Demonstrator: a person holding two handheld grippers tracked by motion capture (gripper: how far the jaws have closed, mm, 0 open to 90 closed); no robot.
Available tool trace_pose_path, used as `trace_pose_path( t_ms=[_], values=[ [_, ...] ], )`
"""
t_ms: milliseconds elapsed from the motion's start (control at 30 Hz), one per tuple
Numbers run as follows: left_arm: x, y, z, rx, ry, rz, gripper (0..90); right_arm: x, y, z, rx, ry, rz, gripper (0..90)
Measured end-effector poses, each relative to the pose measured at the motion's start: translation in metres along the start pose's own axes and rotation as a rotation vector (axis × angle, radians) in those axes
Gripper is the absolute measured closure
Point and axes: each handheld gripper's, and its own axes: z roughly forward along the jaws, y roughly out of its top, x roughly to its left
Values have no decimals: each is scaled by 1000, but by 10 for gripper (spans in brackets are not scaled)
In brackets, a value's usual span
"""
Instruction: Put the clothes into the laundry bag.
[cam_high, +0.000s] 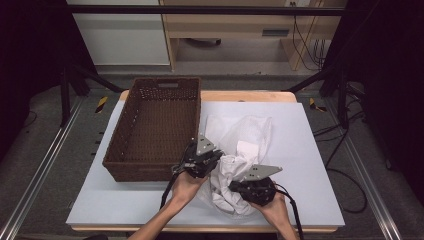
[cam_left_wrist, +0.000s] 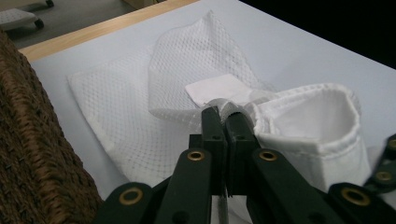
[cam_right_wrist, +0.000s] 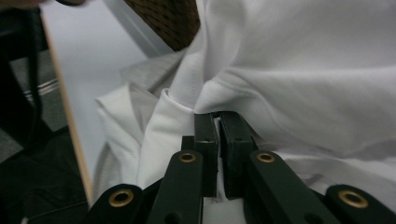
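A brown wicker basket (cam_high: 155, 127) sits at centre left of the high view on a pale sheet (cam_high: 305, 150) that covers a wooden table (cam_high: 250, 96). The sheet lies bare at the right and along the lower left.

Just right of the basket is a white mesh bag (cam_high: 240, 132), and a crumpled white cloth (cam_high: 225, 192) is bunched at its near end, close to the table's front edge.

The left gripper (cam_high: 210, 161) is clamped on the bag's hemmed rim; the left gripper view shows the netting's fine holes (cam_left_wrist: 187, 65) and the open mouth (cam_left_wrist: 317, 116).

The right gripper (cam_high: 234, 186) is closed on a fold of smooth cloth (cam_right_wrist: 289, 79), seemingly the garment's edge, though that close view is blurred.
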Motion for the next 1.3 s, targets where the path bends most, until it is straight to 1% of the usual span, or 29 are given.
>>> trace_pose_path(
  t_ms=[67, 100, 167, 200, 300, 367, 400, 433, 500, 533, 567, 600, 633, 667, 733, 767, 800, 833, 867, 900, 933, 967, 1000, 1033, 1067, 1100, 1133, 1233, 1300],
  values=[
    [-2, 0, 0, -1, -9, 3, 881, -5, 1, 8, 24, -9, 32, 871],
    [-3, -1, 0, -6, -8, 6, 881, -7, 1, 11, 22, -15, 47, 870],
    [-5, -2, -1, -6, -18, 19, 881, -13, 3, 18, 20, -57, 74, 868],
    [-6, -3, -2, -8, -24, 24, 881, -15, 3, 23, 19, -100, 84, 866],
    [-9, -8, -3, 0, -29, 48, 881, -18, 5, 33, 2, -194, 94, 856],
    [-8, -14, -3, 0, -23, 52, 880, -17, 6, 38, -4, -235, 85, 838],
    [-7, -16, -3, 0, -25, 48, 880, -16, 7, 38, -6, -238, 78, 817],
    [-5, -18, -4, -8, -25, 38, 880, -15, 6, 37, -16, -236, 58, 775],
    [-3, -21, -7, -11, -28, 25, 880, -14, 5, 27, -44, -217, 42, 674],
    [-2, -22, -7, -13, -25, 23, 880, -14, 5, 20, -75, -200, 44, 612],
    [0, -24, -8, -14, -27, 18, 880, -13, 5, 14, -100, -191, 53, 566],
    [1, -25, -9, -14, -24, 16, 880, -12, 5, 3, -139, -189, 66, 535],
    [1, -26, -9, -15, -24, 11, 879, -11, 5, -6, -169, -199, 66, 491],
    [2, -26, -9, -16, -23, 9, 879, -12, 6, -14, -196, -220, 67, 448],
    [3, -27, -10, -18, -25, 5, 879, -16, 6, -27, -242, -259, 84, 375],
    [3, -27, -10, -20, -28, 3, 879, -20, 5, -31, -260, -282, 105, 338],
    [3, -27, -10, -21, -27, 3, 879, -25, 6, -30, -260, -296, 122, 323],
    [3, -27, -10, -23, -29, 4, 879, -29, 6, -27, -249, -296, 139, 333],
    [3, -27, -10, -23, -30, 5, 879, -34, 7, -21, -232, -287, 143, 363],
    [3, -27, -10, -24, -30, 4, 879, -37, 7, -14, -207, -272, 143, 414],
    [3, -27, -10, -24, -31, 4, 880, -38, 8, -9, -195, -260, 146, 463],
    [3, -27, -10, -23, -30, 4, 879, -39, 10, -3, -195, -241, 136, 519],
    [3, -27, -10, -22, -30, 5, 880, -39, 11, 2, -198, -224, 129, 619],
    [4, -26, -10, -20, -27, 4, 880, -39, 12, 5, -198, -211, 125, 743],
    [5, -26, -11, -21, -21, 5, 879, -37, 13, 8, -195, -191, 126, 815],
    [6, -26, -11, -24, -23, 0, 880, -34, 14, 10, -199, -169, 112, 857],
    [6, -26, -12, -24, -19, -1, 880, -31, 14, 9, -200, -155, 101, 868],
    [8, -24, -15, -33, -21, -9, 880, -15, 15, 8, -186, -74, 34, 874],
    [8, -21, -17, -39, -24, -10, 880, -6, 16, 13, -138, -21, -1, 875]
  ],
)
